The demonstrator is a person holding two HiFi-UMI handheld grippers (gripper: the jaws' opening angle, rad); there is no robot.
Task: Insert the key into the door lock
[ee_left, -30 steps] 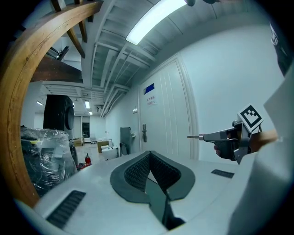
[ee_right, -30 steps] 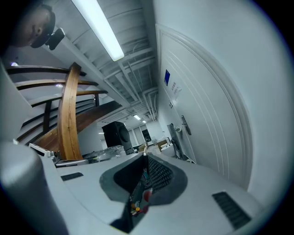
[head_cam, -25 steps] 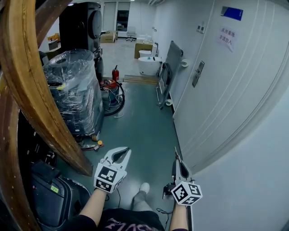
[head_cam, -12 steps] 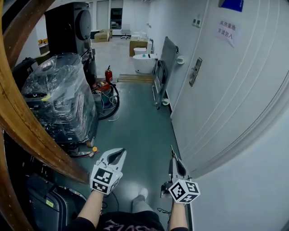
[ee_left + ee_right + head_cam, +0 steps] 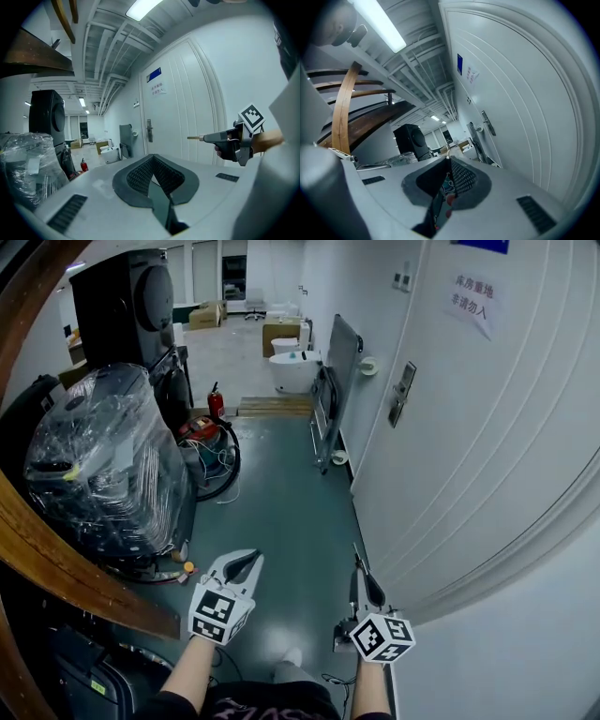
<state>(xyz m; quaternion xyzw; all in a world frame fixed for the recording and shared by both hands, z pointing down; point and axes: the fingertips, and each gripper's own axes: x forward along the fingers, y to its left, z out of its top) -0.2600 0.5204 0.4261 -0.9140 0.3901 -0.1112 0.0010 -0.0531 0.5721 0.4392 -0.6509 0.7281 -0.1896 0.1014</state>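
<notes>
A long corridor with a grey-green floor (image 5: 281, 512) runs ahead of both grippers. The white door (image 5: 469, 446) stands along the right side of the right gripper (image 5: 362, 574), close beside it. A plastic-wrapped load (image 5: 103, 474) sits ahead and to the left of the left gripper (image 5: 253, 556), with a wooden beam (image 5: 84, 587) crossing just to that gripper's left.

The left gripper is held level, its jaws closed together with nothing between them. The right gripper is pinched narrow on the key (image 5: 356, 553), which sticks straight out past its tips.

The lock (image 5: 398, 395) is a slim dark plate with a lever, upright on the door, well ahead of the right gripper and higher than it. Key and lock are well apart, so I judge this to be the approach, with insertion not yet begun.

The next move calls for bringing the right gripper forward and up to the plate, then turning it to the right so the key faces the door squarely. The keyhole is too small to make out from here, so fine aiming would have to wait until the gripper is close.

The key looks thin, pale and metallic, its blade straight and level in the left gripper view; its teeth cannot be made out.
</notes>
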